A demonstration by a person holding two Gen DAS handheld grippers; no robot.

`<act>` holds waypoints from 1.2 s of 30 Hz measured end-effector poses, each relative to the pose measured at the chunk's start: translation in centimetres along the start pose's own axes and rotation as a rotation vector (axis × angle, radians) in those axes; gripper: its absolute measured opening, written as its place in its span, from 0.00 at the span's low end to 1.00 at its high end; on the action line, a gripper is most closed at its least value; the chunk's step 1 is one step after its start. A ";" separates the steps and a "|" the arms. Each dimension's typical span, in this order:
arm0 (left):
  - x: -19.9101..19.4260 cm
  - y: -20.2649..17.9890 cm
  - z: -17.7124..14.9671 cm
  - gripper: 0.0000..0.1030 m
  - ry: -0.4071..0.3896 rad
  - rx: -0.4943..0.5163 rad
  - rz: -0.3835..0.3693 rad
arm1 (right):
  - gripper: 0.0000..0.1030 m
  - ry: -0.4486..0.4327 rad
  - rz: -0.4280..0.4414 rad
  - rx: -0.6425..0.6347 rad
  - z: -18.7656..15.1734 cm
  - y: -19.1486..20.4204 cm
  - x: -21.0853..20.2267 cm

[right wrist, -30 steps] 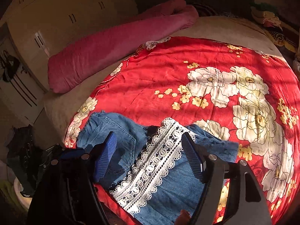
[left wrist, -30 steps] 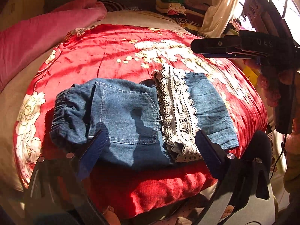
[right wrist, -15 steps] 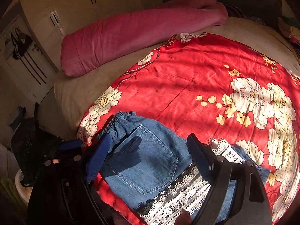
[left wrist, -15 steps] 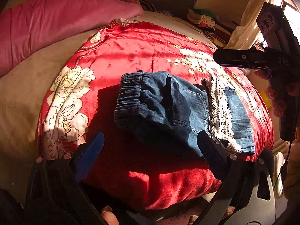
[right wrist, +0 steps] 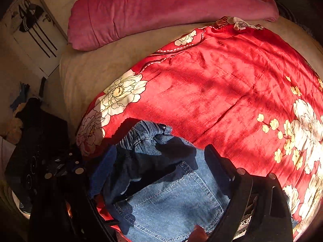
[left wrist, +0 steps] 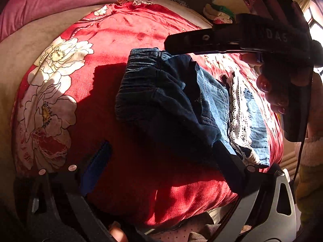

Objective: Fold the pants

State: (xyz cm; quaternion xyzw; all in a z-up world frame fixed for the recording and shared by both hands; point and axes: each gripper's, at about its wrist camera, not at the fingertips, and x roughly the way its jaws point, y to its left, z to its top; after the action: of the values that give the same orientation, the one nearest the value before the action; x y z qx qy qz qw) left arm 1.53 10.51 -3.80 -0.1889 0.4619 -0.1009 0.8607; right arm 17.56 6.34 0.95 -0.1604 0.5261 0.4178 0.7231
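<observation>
Folded denim pants (left wrist: 181, 104) lie on the red floral blanket (left wrist: 125, 32) on the bed. My left gripper (left wrist: 161, 161) is spread, empty. My right gripper (right wrist: 159, 169) hovers above the waistband, jaws opening, gripping nothing.

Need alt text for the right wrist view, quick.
Folded denim pants lie on a red flowered blanket, waistband toward the camera's upper left. The right tongs are opening just above them, gripping nothing. A pink pillow lies behind.
</observation>
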 end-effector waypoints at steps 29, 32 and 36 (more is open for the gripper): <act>2.4 -2.8 3.7 0.42 0.000 -0.033 -0.329 | 0.34 -0.182 0.308 0.057 -4.0 -5.2 -8.7; 2.0 -5.7 4.0 0.37 -0.004 0.046 -0.299 | 0.34 -0.211 0.284 0.078 -5.7 -6.8 -10.2; 2.1 -9.8 3.9 0.36 -0.010 0.149 -0.251 | 0.34 -0.244 0.245 0.104 -8.6 -9.0 -12.3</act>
State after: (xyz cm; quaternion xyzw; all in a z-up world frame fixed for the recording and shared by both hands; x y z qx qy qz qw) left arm 5.96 1.77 0.70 -0.1811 0.4215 -0.2409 0.8553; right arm 17.95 -10.24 6.72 -0.0059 0.4710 0.4915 0.7325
